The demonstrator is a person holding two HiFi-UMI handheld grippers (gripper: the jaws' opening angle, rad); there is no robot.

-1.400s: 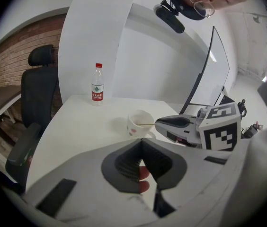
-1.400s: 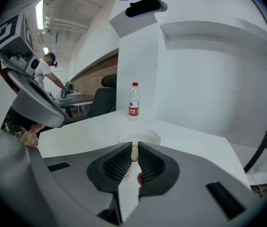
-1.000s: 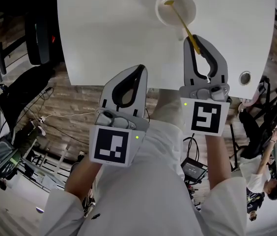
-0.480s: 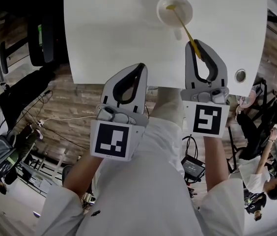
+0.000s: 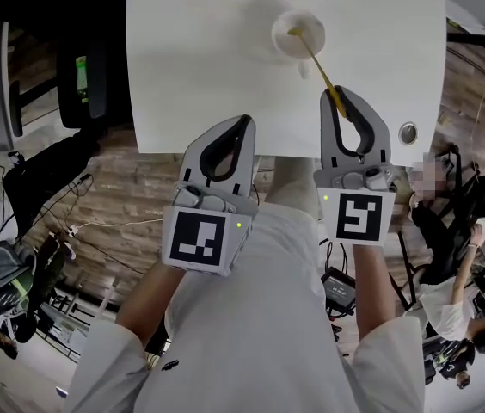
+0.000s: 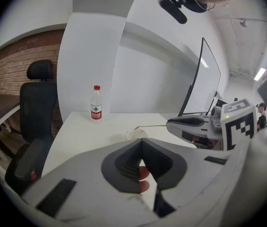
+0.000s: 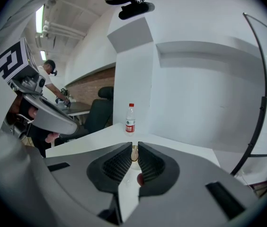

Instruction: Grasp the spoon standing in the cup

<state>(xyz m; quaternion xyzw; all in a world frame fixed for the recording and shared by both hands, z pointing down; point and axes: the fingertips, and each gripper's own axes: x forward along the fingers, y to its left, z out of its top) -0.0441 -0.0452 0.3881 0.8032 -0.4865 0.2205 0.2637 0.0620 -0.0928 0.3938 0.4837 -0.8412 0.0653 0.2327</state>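
The spoon [image 5: 316,58] was seen standing in the cup [image 5: 298,34], which was set toward the far side of the white table [image 5: 208,58], just ahead of the right tool [image 5: 343,95]. Its bowl was sunk in the cup, and its yellow handle was leaned over the rim, slanting down the head view toward the person and slightly to the right. The long axis was thus laid almost in line with the right tool's own length, and the free end of the handle was pointed straight into that tool's tips. In the right gripper view the jaws were drawn nearly together, with the handle's end filling the narrow gap between the ribbed pads, so the right tool was judged to be clamped on the spoon near its very end. The left tool [image 5: 244,120] was held at the near edge of the table, well apart from the cup and to its left. Its jaws were closed tip to tip with nothing between them. The right tool was therefore the nearer one by far. Since the spoon was pinched only at its tip, any lift was judged best made along the handle's slant, so that the light cup would not be levered over.
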